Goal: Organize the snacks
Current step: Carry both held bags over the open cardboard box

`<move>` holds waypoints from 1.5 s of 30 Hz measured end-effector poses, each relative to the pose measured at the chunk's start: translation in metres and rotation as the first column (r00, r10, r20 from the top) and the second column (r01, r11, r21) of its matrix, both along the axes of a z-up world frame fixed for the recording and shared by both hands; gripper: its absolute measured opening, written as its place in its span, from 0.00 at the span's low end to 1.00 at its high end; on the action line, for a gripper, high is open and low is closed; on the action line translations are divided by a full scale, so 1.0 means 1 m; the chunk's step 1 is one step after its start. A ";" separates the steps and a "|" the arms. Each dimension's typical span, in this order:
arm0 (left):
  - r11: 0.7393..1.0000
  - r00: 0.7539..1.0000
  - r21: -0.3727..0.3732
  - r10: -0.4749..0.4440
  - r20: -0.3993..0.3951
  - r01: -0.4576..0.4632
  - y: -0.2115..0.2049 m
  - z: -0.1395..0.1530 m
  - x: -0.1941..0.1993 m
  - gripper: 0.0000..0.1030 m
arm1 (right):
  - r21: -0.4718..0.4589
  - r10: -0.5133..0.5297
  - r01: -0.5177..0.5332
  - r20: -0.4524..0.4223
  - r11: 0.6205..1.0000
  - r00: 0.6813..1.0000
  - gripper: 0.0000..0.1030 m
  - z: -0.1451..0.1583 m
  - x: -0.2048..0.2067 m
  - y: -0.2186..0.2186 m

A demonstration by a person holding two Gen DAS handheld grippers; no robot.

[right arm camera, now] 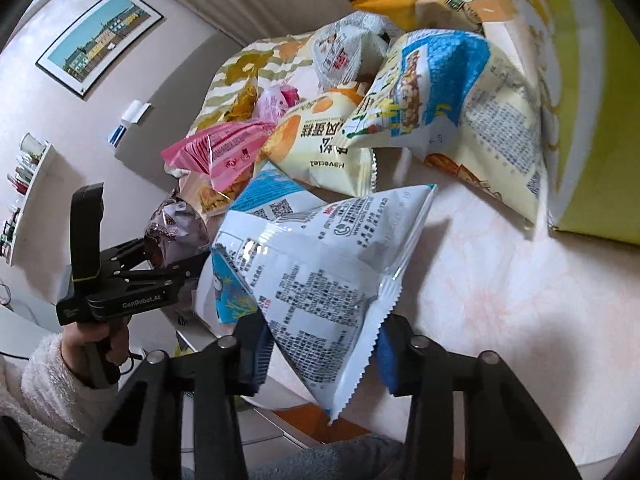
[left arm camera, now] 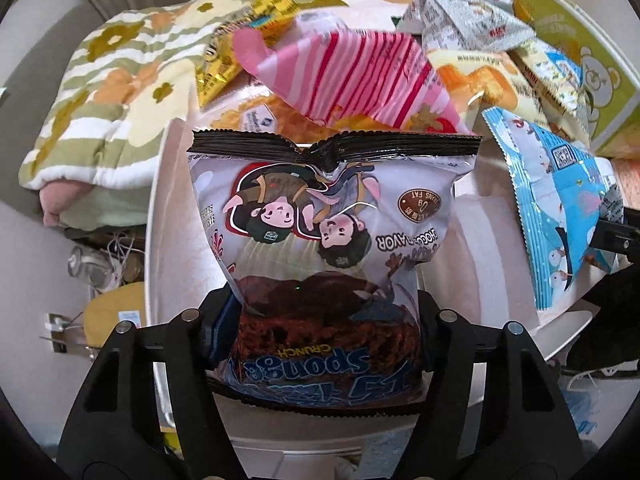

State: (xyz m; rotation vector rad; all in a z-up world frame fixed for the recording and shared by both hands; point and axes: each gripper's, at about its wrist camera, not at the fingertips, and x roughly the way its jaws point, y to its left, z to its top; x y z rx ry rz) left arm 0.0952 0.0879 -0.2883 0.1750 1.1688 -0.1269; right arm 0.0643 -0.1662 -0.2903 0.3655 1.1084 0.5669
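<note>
My left gripper [left arm camera: 324, 344] is shut on a chocolate Sponge Crunch bag [left arm camera: 324, 216], held upright over a white tray [left arm camera: 176, 208]. It also shows in the right wrist view [right arm camera: 176, 264], at the left, holding the same bag [right arm camera: 172, 228]. My right gripper [right arm camera: 320, 356] is shut on a white and blue snack bag [right arm camera: 320, 264], held above the pale tabletop [right arm camera: 500, 288]. This blue bag shows at the right of the left wrist view [left arm camera: 560, 216]. Behind lies a pile of snacks: a pink striped bag [left arm camera: 352, 76], a cream cake bag [right arm camera: 320, 144], a blue and cream bag [right arm camera: 452, 104].
A green and yellow carton [right arm camera: 592, 100] stands at the right of the pile. A flowered quilt [left arm camera: 108, 92] lies behind at the left. A gold packet [left arm camera: 248, 40] and grey-white packets [left arm camera: 464, 20] top the pile. A framed picture [right arm camera: 96, 40] hangs on the wall.
</note>
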 end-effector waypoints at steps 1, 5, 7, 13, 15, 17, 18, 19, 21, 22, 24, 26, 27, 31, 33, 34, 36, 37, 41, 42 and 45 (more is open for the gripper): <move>1.000 1.000 -0.002 0.004 0.007 -0.004 0.001 0.003 -0.001 0.62 | 0.002 -0.007 0.007 0.004 1.000 1.000 0.37 0.003 -0.002 -0.001; 1.000 0.999 -0.018 0.018 0.032 -0.017 0.004 0.021 -0.008 0.62 | 0.022 -0.034 0.034 0.013 0.999 0.999 0.37 0.016 -0.009 -0.004; 1.000 0.999 -0.020 0.018 0.048 -0.017 0.003 0.032 -0.012 0.62 | 0.021 -0.048 0.047 0.025 0.999 0.999 0.37 0.027 -0.013 -0.005; 0.999 0.994 -0.038 0.011 0.110 -0.007 -0.003 0.078 -0.020 0.62 | 0.007 -0.071 0.070 0.089 0.997 0.994 0.37 0.069 -0.021 -0.010; 0.999 0.990 -0.043 0.003 0.139 0.003 -0.007 0.097 -0.019 0.62 | 0.006 -0.089 0.089 0.113 0.996 0.990 0.37 0.084 -0.023 -0.013; 0.999 0.986 -0.048 -0.008 0.167 0.016 -0.013 0.114 -0.016 0.62 | 0.008 -0.113 0.113 0.137 0.994 0.984 0.37 0.101 -0.022 -0.016; 0.998 0.983 -0.050 -0.016 0.183 0.026 -0.017 0.123 -0.014 0.62 | 0.007 -0.123 0.123 0.147 0.992 0.981 0.37 0.108 -0.022 -0.018; 0.998 0.981 -0.049 -0.024 0.195 0.034 -0.022 0.130 -0.011 0.62 | 0.004 -0.137 0.138 0.163 0.990 0.977 0.37 0.117 -0.021 -0.021; 0.997 0.974 -0.046 -0.042 0.222 0.054 -0.034 0.147 -0.004 0.62 | -0.001 -0.165 0.168 0.195 0.986 0.967 0.37 0.134 -0.017 -0.031; 0.997 0.971 -0.049 -0.054 0.234 0.067 -0.042 0.154 -0.001 0.62 | -0.003 -0.179 0.183 0.208 0.983 0.962 0.37 0.141 -0.014 -0.035; 0.994 0.962 -0.054 -0.081 0.259 0.098 -0.062 0.169 0.008 0.62 | -0.009 -0.199 0.206 0.230 0.979 0.953 0.37 0.150 -0.012 -0.047; 0.990 0.954 -0.054 -0.107 0.280 0.127 -0.085 0.181 0.017 0.62 | -0.027 -0.218 0.233 0.259 0.972 0.941 0.37 0.161 -0.006 -0.065; 0.988 0.950 -0.056 -0.120 0.290 0.142 -0.097 0.187 0.022 0.62 | -0.036 -0.225 0.244 0.269 0.969 0.936 0.37 0.166 -0.005 -0.072; 0.976 0.931 -0.069 -0.173 0.320 0.205 -0.157 0.205 0.041 0.62 | -0.052 -0.264 0.290 0.285 0.956 0.921 0.37 0.178 0.005 -0.117; 0.968 0.925 -0.085 -0.197 0.326 0.236 -0.191 0.211 0.052 0.62 | -0.060 -0.283 0.311 0.286 0.948 0.916 0.37 0.183 0.009 -0.140; 0.964 0.922 -0.092 -0.206 0.327 0.248 -0.204 0.213 0.058 0.62 | -0.064 -0.298 0.328 0.284 0.942 0.911 0.37 0.184 0.014 -0.156; 0.956 0.918 -0.105 -0.229 0.323 0.275 -0.239 0.214 0.072 0.62 | -0.075 -0.323 0.356 0.284 0.931 0.903 0.37 0.187 0.021 -0.178; 0.953 0.917 -0.109 -0.237 0.320 0.284 -0.251 0.213 0.078 0.62 | -0.083 -0.335 0.371 0.285 0.925 0.898 0.37 0.188 0.023 -0.189; 0.939 0.921 -0.127 -0.276 0.273 0.319 -0.307 0.199 0.101 0.62 | -0.113 -0.374 0.414 0.269 0.903 0.888 0.37 0.188 0.037 -0.221; 0.936 0.924 -0.130 -0.286 0.253 0.326 -0.320 0.193 0.108 0.62 | -0.123 -0.381 0.422 0.263 0.898 0.887 0.37 0.185 0.041 -0.228; 0.934 0.931 -0.122 -0.309 0.194 0.335 -0.347 0.173 0.125 0.62 | -0.150 -0.400 0.443 0.249 0.884 0.882 0.37 0.180 0.056 -0.243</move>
